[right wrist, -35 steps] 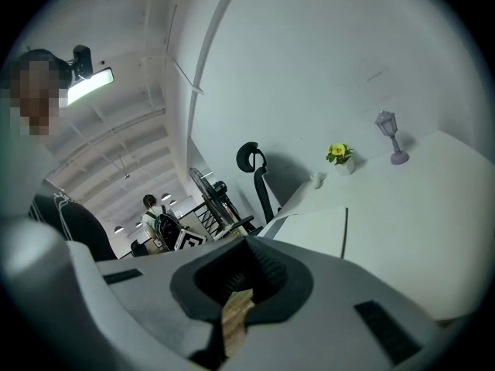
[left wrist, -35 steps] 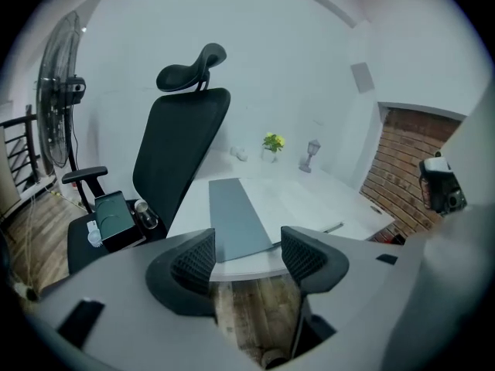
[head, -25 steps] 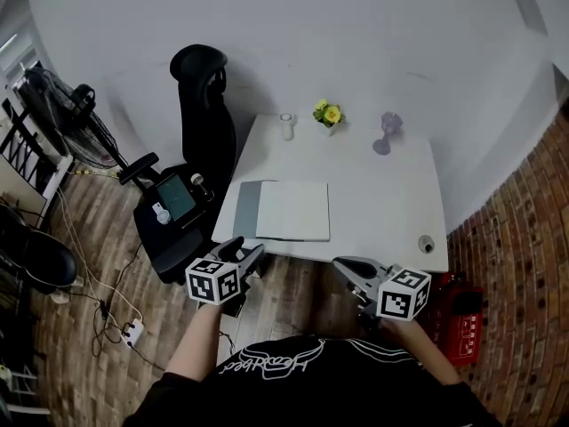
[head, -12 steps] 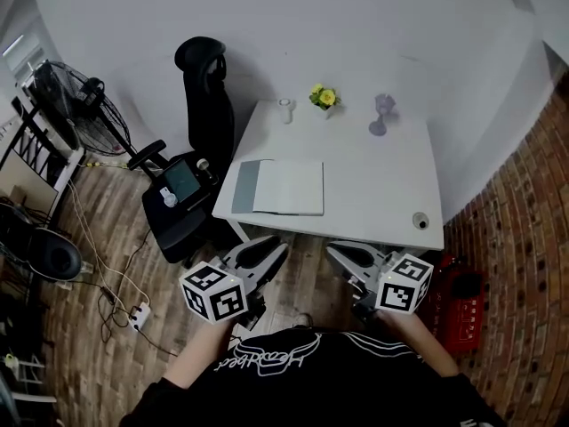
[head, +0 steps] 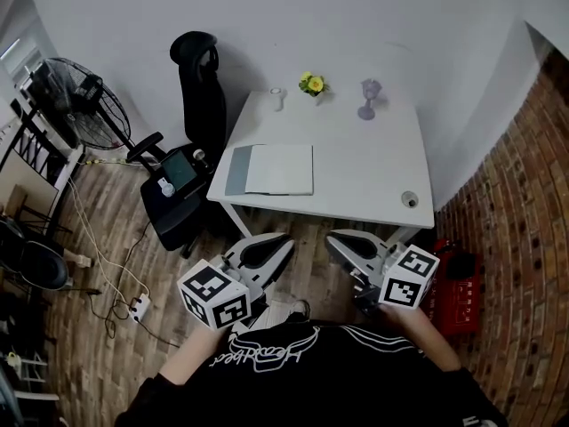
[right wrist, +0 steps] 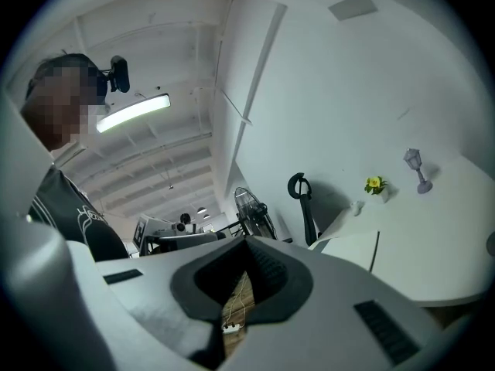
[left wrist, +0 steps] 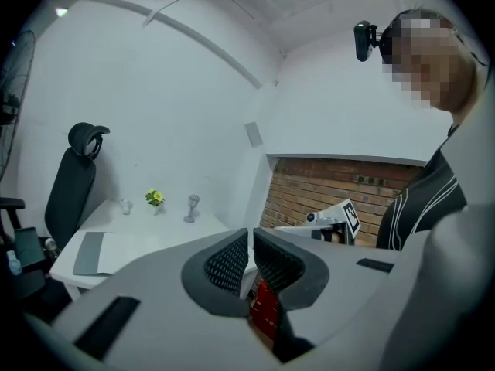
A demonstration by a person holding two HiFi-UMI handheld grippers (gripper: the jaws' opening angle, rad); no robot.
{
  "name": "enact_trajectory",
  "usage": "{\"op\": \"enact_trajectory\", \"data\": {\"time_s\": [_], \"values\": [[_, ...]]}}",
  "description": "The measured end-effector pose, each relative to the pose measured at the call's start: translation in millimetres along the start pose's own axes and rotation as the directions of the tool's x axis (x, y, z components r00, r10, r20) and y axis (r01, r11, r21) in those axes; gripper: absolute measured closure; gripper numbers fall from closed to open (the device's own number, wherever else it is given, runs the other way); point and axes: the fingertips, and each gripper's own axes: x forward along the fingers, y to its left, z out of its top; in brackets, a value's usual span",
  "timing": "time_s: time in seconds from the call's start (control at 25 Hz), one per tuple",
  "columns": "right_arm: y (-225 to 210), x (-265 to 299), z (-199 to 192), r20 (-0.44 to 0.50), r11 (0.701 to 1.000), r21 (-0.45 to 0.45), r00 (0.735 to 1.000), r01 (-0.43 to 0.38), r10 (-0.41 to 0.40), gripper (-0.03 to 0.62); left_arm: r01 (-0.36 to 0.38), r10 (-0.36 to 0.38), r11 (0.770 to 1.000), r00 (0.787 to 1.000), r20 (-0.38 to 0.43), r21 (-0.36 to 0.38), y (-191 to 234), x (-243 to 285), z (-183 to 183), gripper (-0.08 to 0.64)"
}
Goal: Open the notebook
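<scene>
The notebook (head: 269, 169) lies closed on the white table (head: 356, 176), pale cover up, with a grey band along its left edge. It also shows in the left gripper view (left wrist: 116, 250) and the right gripper view (right wrist: 352, 252). Both grippers hang in front of the table's near edge, above the wooden floor and well short of the notebook. My left gripper (head: 277, 242) is shut, its ribbed pads (left wrist: 229, 258) close together with nothing between them. My right gripper (head: 335, 240) looks shut and empty too (right wrist: 247, 242).
A black office chair (head: 196, 87) stands at the table's left and a fan (head: 76, 87) beyond it. At the table's far edge stand a small cup (head: 276, 98), a flower pot (head: 311, 84) and a goblet (head: 367, 96). There is a brick wall and a red box (head: 449, 274) to the right.
The left jaws, apart a second ago, have come together. Both grippers have risen toward the camera, and the table sits farther off in the head view.
</scene>
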Motion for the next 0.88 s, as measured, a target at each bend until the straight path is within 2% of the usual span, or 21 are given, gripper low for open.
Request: {"op": "enact_trajectory", "data": {"time_s": [0.56,0.88], "values": [[24.2,-22.4,-12.6,-0.019,1.000,-0.019,1.000,-0.022,0.022,0.594,-0.065,0.065,0.998,0.998,0.001,0.020,-26.1,-15.2,-11.2,0.512],[34.5,-31.8,-6.7,-0.011,0.999,-0.041,0.999,-0.033,0.033,0.594,-0.099,0.099,0.995,0.995,0.003,0.027,-33.5,-20.9,-10.4,0.512]]}}
